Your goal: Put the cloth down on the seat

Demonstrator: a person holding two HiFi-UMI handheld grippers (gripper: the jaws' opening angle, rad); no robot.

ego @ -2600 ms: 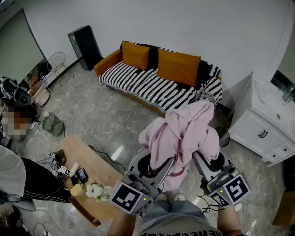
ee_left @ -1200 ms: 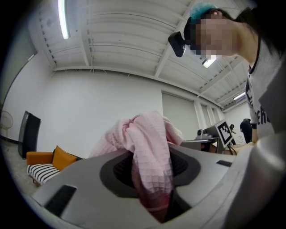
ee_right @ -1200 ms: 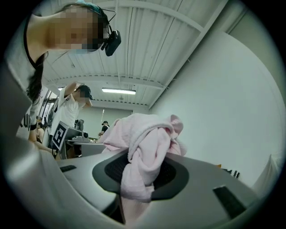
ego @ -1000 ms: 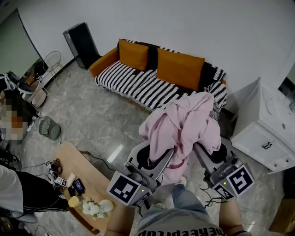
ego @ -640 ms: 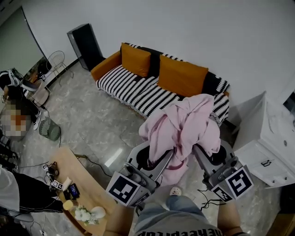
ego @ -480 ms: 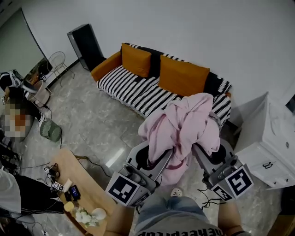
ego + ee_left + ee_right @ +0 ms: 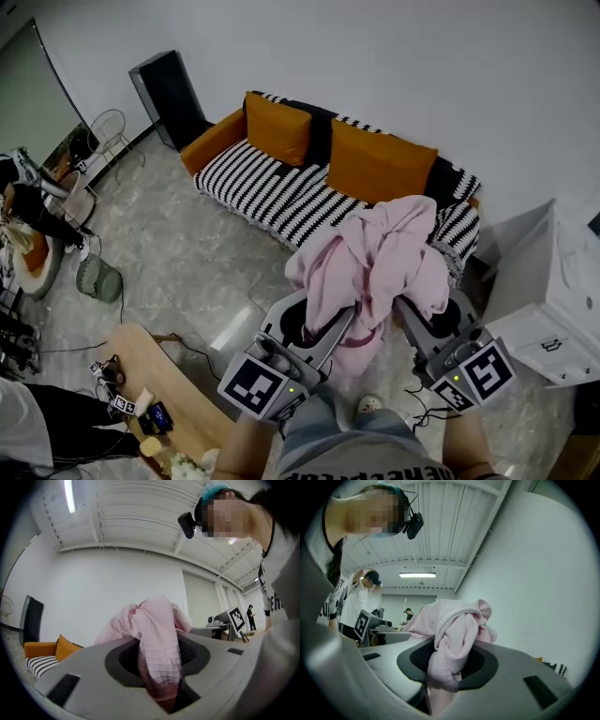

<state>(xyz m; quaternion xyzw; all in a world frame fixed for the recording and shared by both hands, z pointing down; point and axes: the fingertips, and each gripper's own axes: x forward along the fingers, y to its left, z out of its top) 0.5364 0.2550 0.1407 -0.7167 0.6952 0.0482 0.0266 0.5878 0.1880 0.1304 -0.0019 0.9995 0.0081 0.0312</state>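
The bunched pink waffle-weave cloth (image 7: 375,258) is held up in the air, with the left tongs (image 7: 330,326) and the right tongs (image 7: 410,319) each clamped on a fold, above the grey marbled floor (image 7: 187,253) and near the orange sofa's black-and-white striped seat (image 7: 281,192).

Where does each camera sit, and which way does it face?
Head view: on the person's head, steeply down onto pink cloth, sofa, left tongs, right tongs, leg.
Left gripper view: on left tongs, along jaws clamping the cloth, toward the sofa; shirt at right.
Right gripper view: right tongs, likewise; shirt at left.
All share the cloth.
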